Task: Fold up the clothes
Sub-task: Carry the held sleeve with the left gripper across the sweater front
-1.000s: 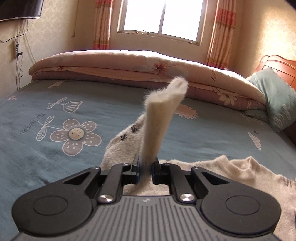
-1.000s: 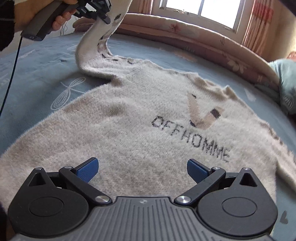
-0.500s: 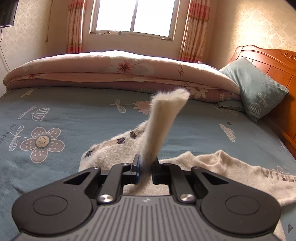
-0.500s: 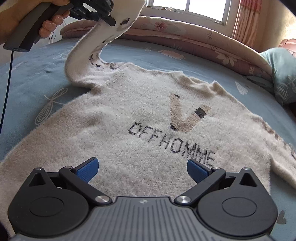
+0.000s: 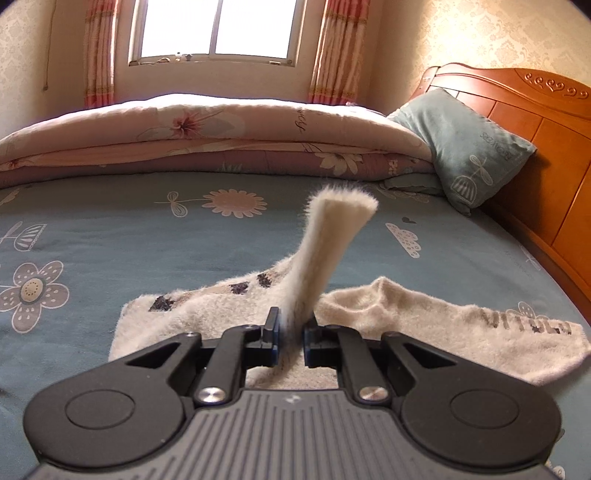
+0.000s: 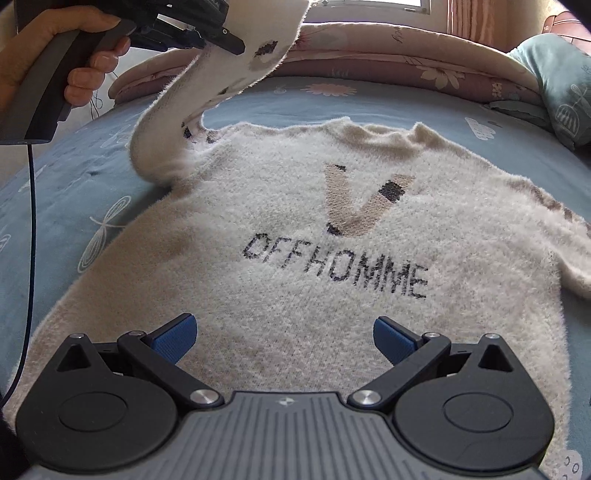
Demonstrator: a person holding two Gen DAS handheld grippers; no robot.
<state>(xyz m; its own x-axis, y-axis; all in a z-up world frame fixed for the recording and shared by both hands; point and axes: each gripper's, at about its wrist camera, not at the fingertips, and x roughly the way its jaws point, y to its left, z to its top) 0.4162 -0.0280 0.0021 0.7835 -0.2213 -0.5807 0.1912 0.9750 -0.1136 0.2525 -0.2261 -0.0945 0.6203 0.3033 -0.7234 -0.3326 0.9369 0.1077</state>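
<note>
A fluffy cream sweater point(image 6: 332, 229) with a brown V and dark lettering lies face up on the blue bed sheet point(image 6: 55, 192). Its left sleeve point(image 6: 207, 96) is lifted off the bed, pinched near the cuff by my left gripper point(image 6: 221, 35), which a hand point(image 6: 55, 48) holds at the top left. In the left wrist view that gripper point(image 5: 291, 334) is shut on the sleeve, and the cuff point(image 5: 341, 206) sticks up beyond the fingers. My right gripper point(image 6: 283, 338) hovers open over the sweater's lower hem, blue pads apart, nothing between them.
A folded floral quilt point(image 5: 221, 136) lies along the far side of the bed under a window point(image 5: 218, 29). A blue pillow point(image 5: 469, 144) leans on the wooden headboard point(image 5: 546, 147) at the right. A black cable point(image 6: 31, 229) hangs from the left gripper's handle.
My left gripper has carried the sleeve rightward, toward the sweater's body, and its view has swung toward the headboard. The right gripper has moved closer over the sweater, still open.
</note>
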